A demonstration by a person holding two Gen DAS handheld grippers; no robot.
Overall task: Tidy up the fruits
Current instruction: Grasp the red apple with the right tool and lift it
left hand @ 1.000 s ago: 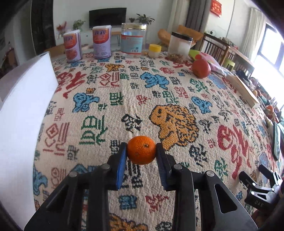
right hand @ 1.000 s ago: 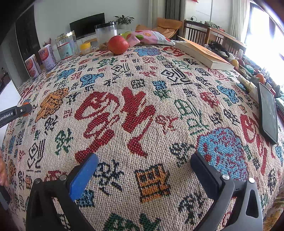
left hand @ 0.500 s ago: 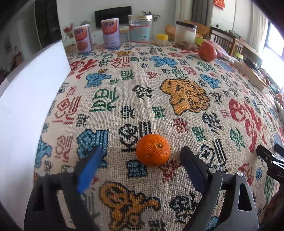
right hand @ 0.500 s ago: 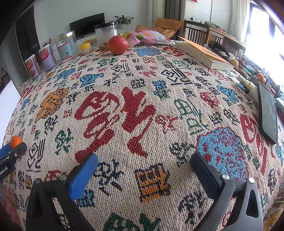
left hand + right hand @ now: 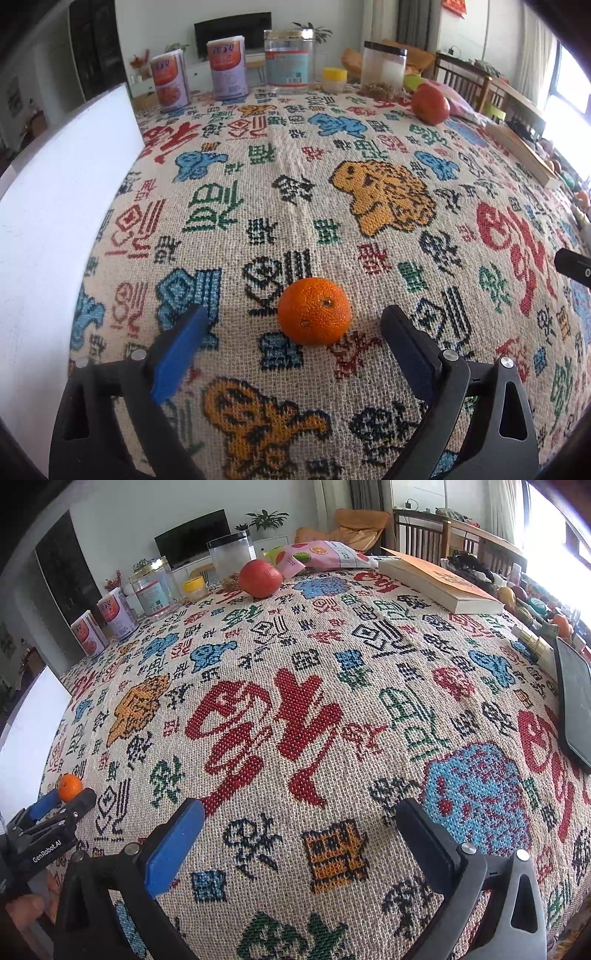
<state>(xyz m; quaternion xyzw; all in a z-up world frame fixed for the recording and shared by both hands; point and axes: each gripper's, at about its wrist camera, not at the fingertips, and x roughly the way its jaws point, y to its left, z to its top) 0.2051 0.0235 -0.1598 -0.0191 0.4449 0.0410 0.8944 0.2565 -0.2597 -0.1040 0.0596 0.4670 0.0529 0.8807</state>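
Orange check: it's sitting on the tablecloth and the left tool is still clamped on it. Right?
Not quite. The orange does sit on the tablecloth, but the left tool is open, its jaws just spread, both pads clear of the fruit. The left wrist view shows it.

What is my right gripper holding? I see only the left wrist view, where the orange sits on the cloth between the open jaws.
Observer: Nothing. The right gripper is open over bare tablecloth.
Operator: Is anything lying off to its right?
Observer: A dark phone lies flat near the table's right edge.
Operator: And the red fruit at the far end?
Observer: The red fruit sits in front of a pink snack bag printed with fruit slices.
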